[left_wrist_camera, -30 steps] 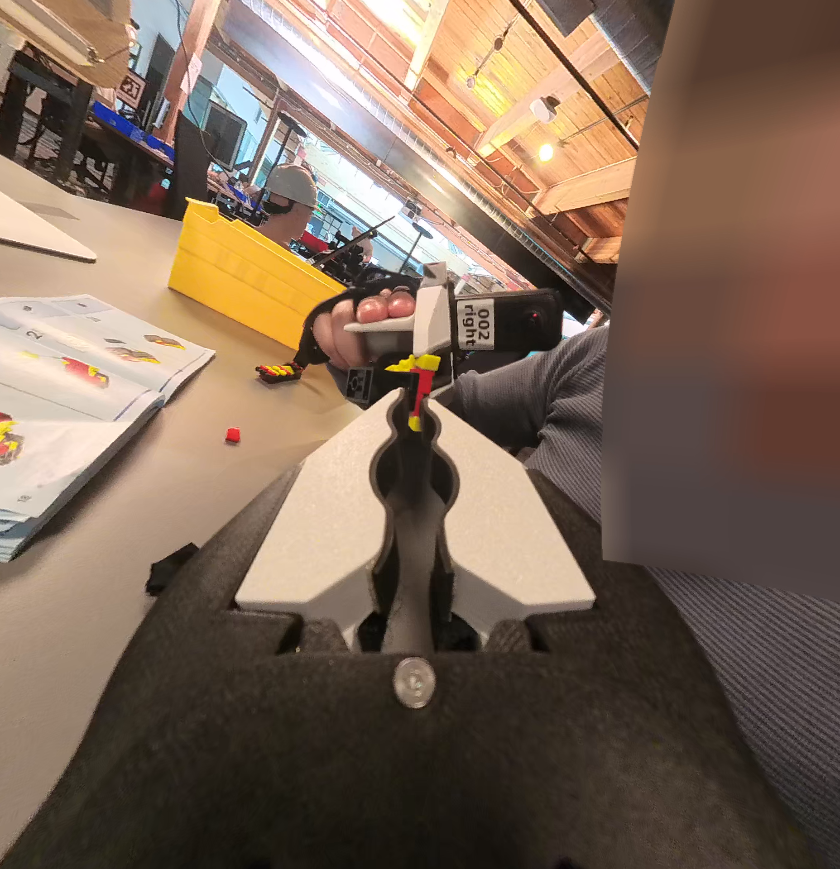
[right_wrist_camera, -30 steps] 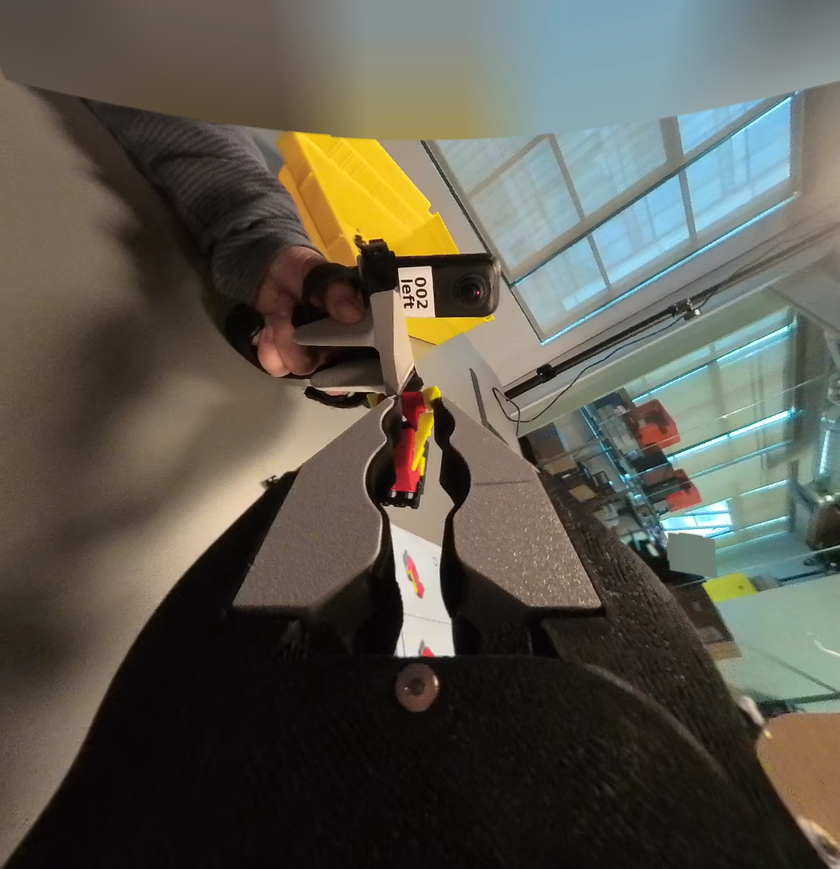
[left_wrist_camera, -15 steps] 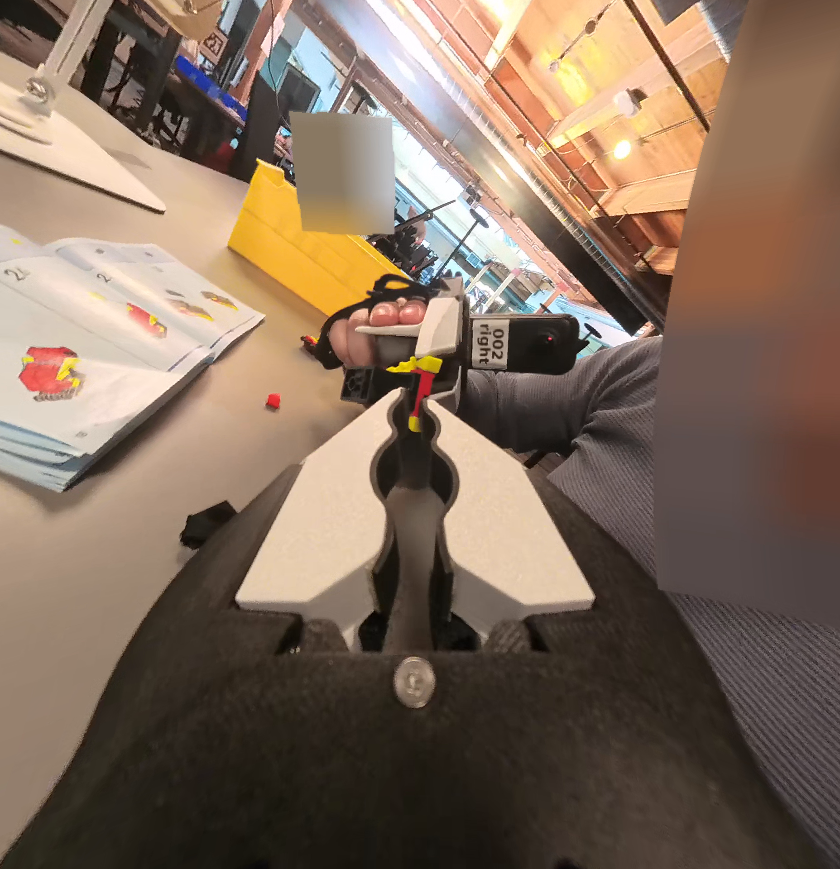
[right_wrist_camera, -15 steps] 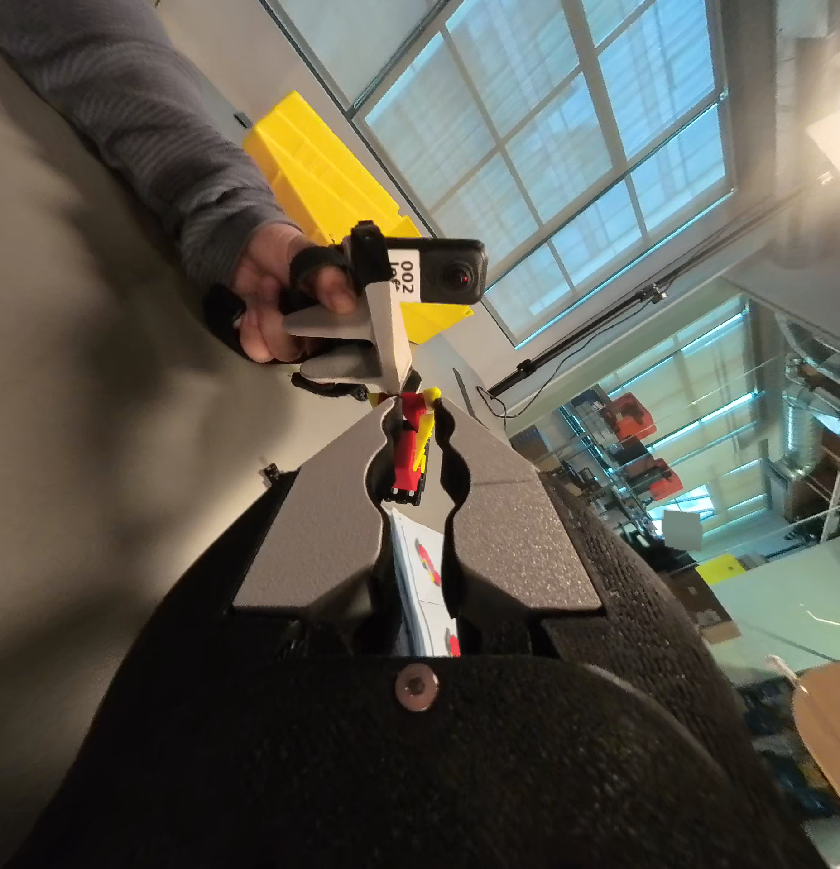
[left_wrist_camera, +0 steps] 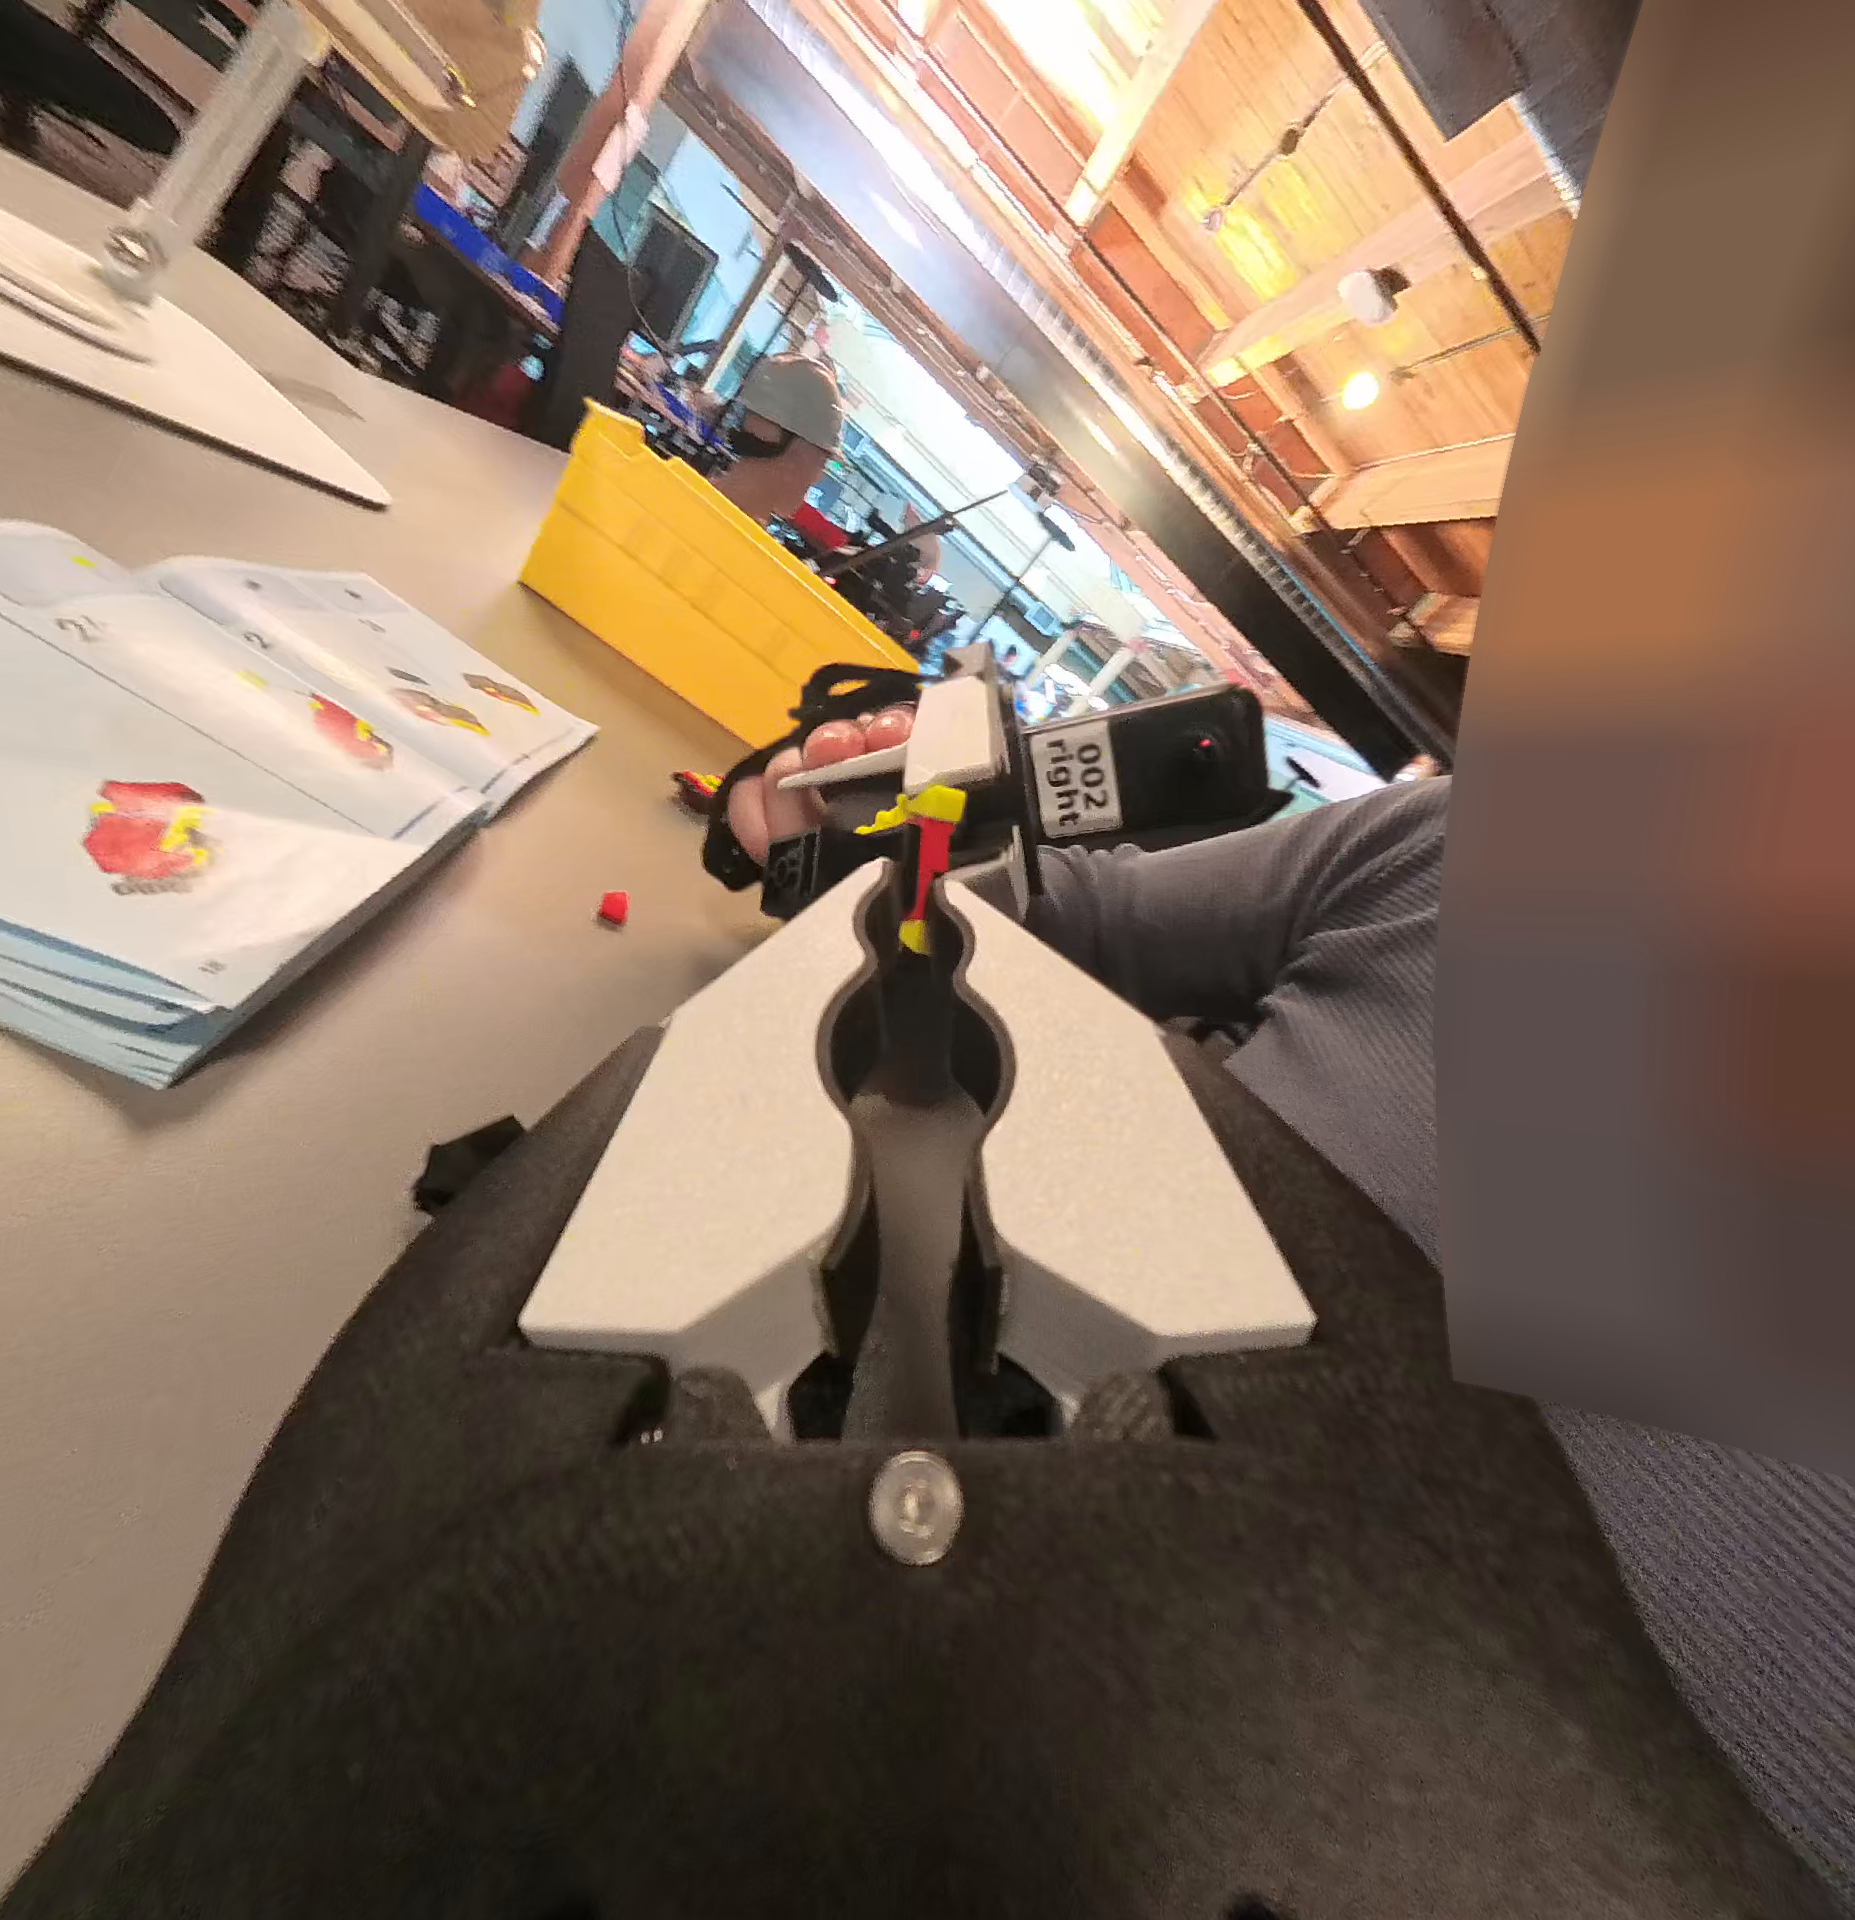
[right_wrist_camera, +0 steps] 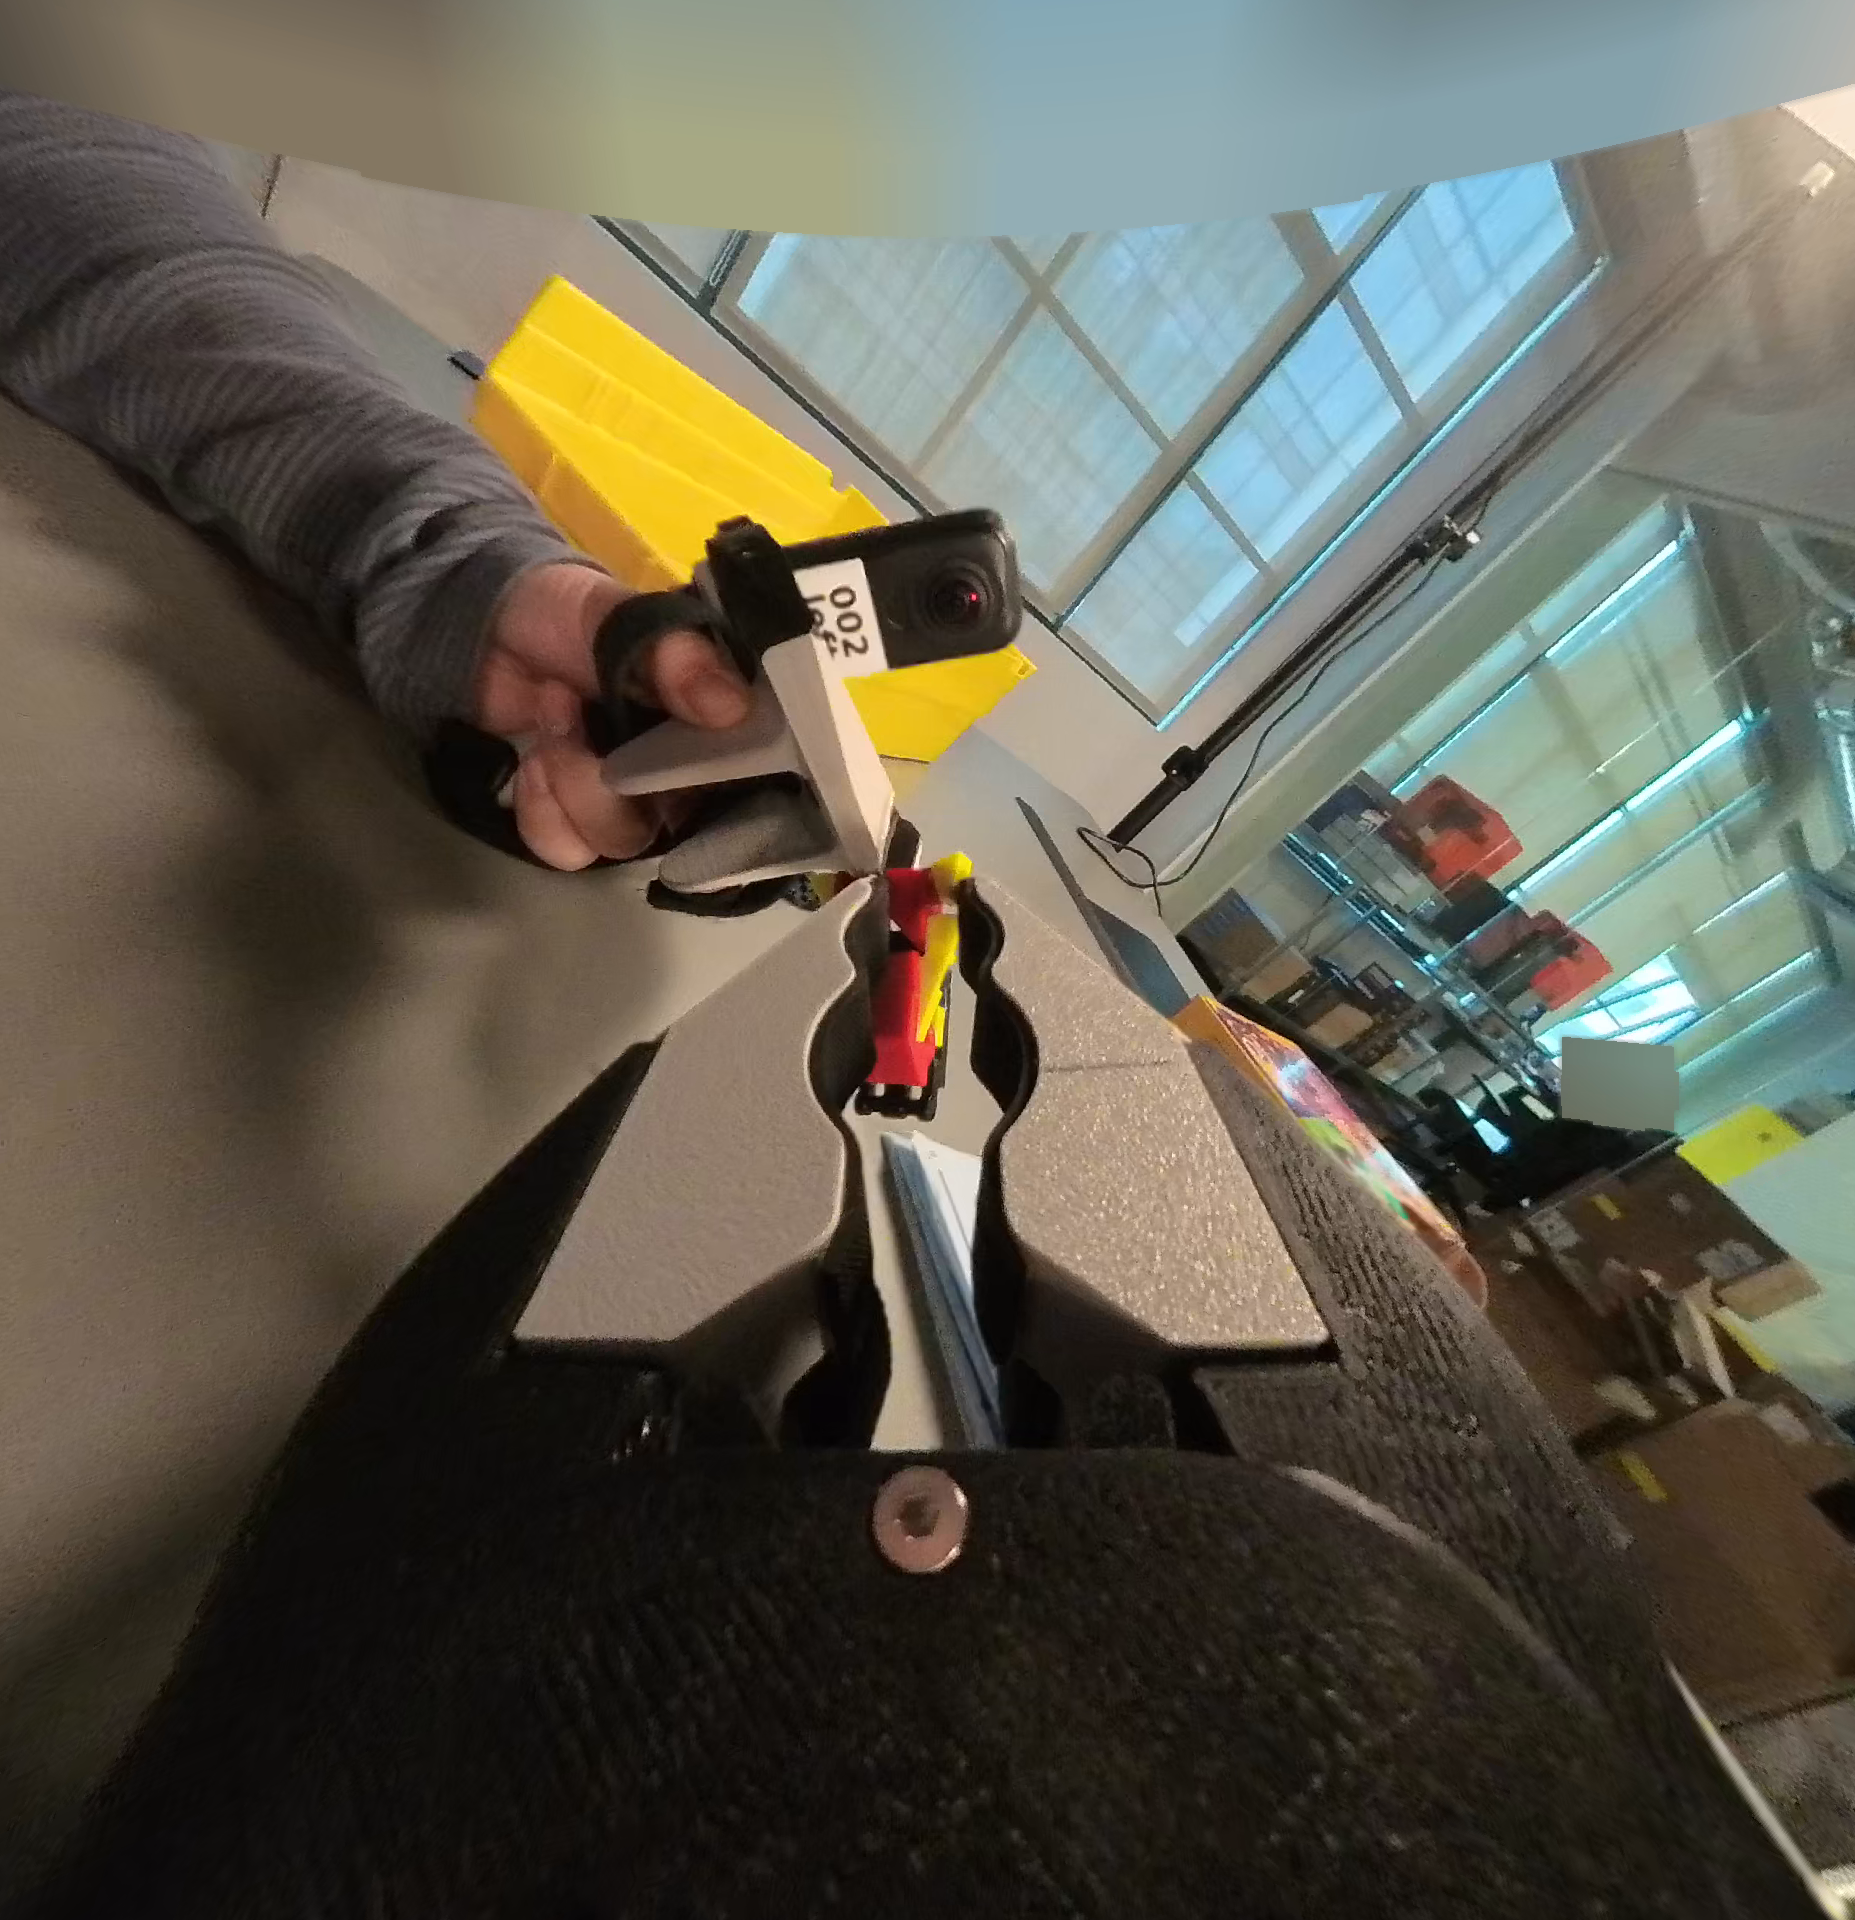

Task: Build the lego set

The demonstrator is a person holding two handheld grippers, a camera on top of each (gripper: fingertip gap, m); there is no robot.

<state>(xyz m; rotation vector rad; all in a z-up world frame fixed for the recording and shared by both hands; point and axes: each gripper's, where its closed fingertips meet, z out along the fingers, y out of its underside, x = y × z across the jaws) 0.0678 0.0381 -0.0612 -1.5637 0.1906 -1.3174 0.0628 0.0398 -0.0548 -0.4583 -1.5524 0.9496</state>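
Note:
A small red, yellow and black lego assembly (right_wrist_camera: 907,997) is held in the air between both grippers, above the grey table (left_wrist_camera: 279,1195). My right gripper (right_wrist_camera: 918,904), with dark grey fingers, is shut on its sides. My left gripper (left_wrist_camera: 915,906), with white fingers, is shut on the assembly's end (left_wrist_camera: 928,847), tip to tip with the right one. The left gripper shows in the right wrist view (right_wrist_camera: 869,857), held by a hand. The right gripper's body (left_wrist_camera: 964,748) faces me in the left wrist view. A loose red piece (left_wrist_camera: 613,907) lies on the table.
An open instruction booklet (left_wrist_camera: 227,769) lies at the left, also seen through the right fingers (right_wrist_camera: 944,1247). A yellow bin (left_wrist_camera: 684,613) stands behind. A small red-yellow build (left_wrist_camera: 694,781) sits behind the hand. A white stand base (left_wrist_camera: 175,364) is far left. A colourful box (right_wrist_camera: 1318,1122) is at right. The grippers are tip to tip, or close to it.
Both grippers stay shut on the assembly. The joined pair has tilted and shifted a little over the table, so the booklet and the bin sit differently in both views.

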